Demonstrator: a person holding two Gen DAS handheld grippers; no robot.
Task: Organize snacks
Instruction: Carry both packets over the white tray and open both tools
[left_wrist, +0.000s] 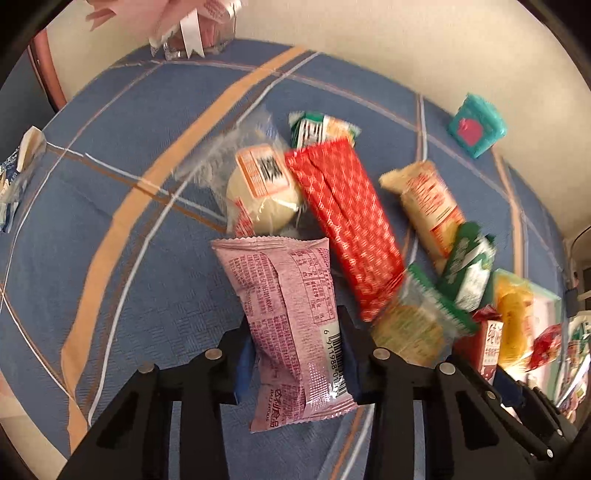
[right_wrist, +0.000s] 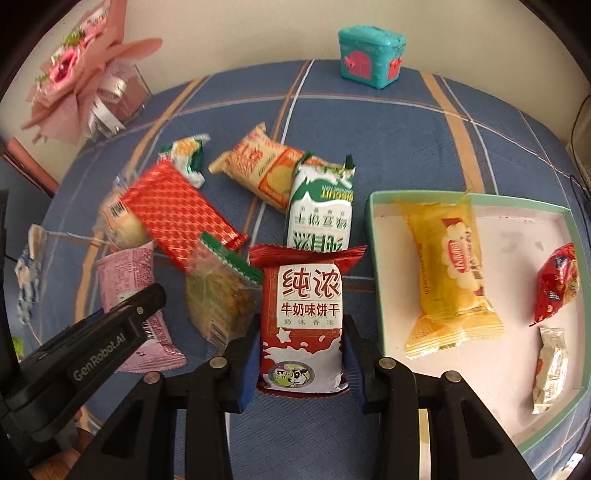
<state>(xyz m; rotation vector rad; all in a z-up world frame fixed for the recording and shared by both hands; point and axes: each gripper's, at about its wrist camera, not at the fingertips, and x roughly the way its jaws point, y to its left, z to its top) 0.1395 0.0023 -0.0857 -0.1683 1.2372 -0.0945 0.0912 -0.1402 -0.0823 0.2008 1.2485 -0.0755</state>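
red wafer pack (right_wrist: 177, 218) atop bun packet (right_wrist: 123, 225)

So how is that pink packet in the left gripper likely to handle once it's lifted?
The pink packet is probably light and puffy: the left gripper pinches it at its lower half and the wrapper creases there. Its glossy film looks slippery, so it may slide if the grip loosens. Its free top end would likely sag a little.

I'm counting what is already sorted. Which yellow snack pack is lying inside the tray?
The bright yellow pack with the red oval logo lies inside the green-rimmed tray. The paler yellow biscuit pack lies outside the tray, on the blue cloth.
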